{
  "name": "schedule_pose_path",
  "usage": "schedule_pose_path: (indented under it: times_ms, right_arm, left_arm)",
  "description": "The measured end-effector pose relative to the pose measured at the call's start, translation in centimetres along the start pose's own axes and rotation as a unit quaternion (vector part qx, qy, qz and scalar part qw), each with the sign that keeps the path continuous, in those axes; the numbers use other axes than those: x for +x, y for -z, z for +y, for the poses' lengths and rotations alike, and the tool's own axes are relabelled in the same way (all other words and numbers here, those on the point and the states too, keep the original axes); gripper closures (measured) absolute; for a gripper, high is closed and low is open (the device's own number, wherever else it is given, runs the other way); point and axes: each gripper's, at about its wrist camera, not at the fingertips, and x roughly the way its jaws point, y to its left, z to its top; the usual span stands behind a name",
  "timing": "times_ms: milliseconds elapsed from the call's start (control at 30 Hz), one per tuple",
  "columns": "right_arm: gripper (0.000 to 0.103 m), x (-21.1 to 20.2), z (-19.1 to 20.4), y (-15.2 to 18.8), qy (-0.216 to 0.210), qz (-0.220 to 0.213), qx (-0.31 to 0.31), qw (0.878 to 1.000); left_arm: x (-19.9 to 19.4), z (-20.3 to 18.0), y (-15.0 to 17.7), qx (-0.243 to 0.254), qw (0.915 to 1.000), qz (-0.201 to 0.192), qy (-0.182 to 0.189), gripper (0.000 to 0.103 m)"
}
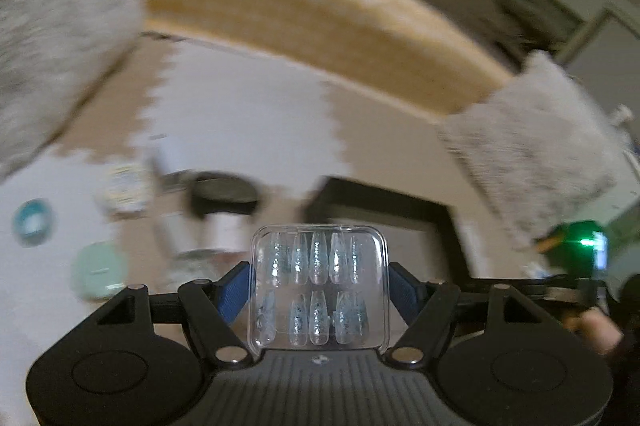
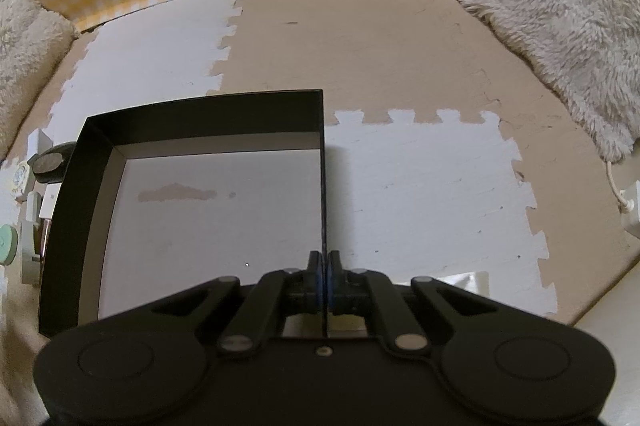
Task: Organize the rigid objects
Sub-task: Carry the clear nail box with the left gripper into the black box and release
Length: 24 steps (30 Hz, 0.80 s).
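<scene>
The left claw [image 1: 319,286] is gripping a clear nail case [image 1: 318,286] between its blue pads, carrying it above the foam mat [image 1: 248,114]. The right claw [image 2: 323,276] is pinching shut on the right wall of the black box [image 2: 200,114], which is sitting on the mat.

Black box [image 2: 192,130] open-topped, white floor inside bare, right wall pinched by right gripper [image 2: 322,280], foam mat [image 2: 420,186] right of it open, small containers [image 2: 44,164] crowding its left, fluffy cushions [image 2: 560,6] flanking.
</scene>
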Motion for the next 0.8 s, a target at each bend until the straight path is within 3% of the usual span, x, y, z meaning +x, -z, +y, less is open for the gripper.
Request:
schedule_pose_path:
  times_ms: [200, 467, 800]
  right_arm:
    - [0.1, 0.0, -0.2, 0.0, -0.006, 0.002, 0.004, 1.0]
    - [0.098, 0.0, -0.8, 0.0, -0.029, 0.009, 0.024, 0.999]
    - [0.095, -0.7, -2.5, 0.1, -0.069, 0.0, 0.085, 0.994]
  left_arm:
    - [2.8, -4.8, 1.1, 0.017, 0.9989, -0.001, 0.043, 0.03]
    - [8.4, -7.1, 3.7, 0.01, 0.9973, 0.007, 0.072, 0.03]
    - [12.3, -8.3, 5.5, 0.001, 0.9971, 0.017, 0.074, 0.03]
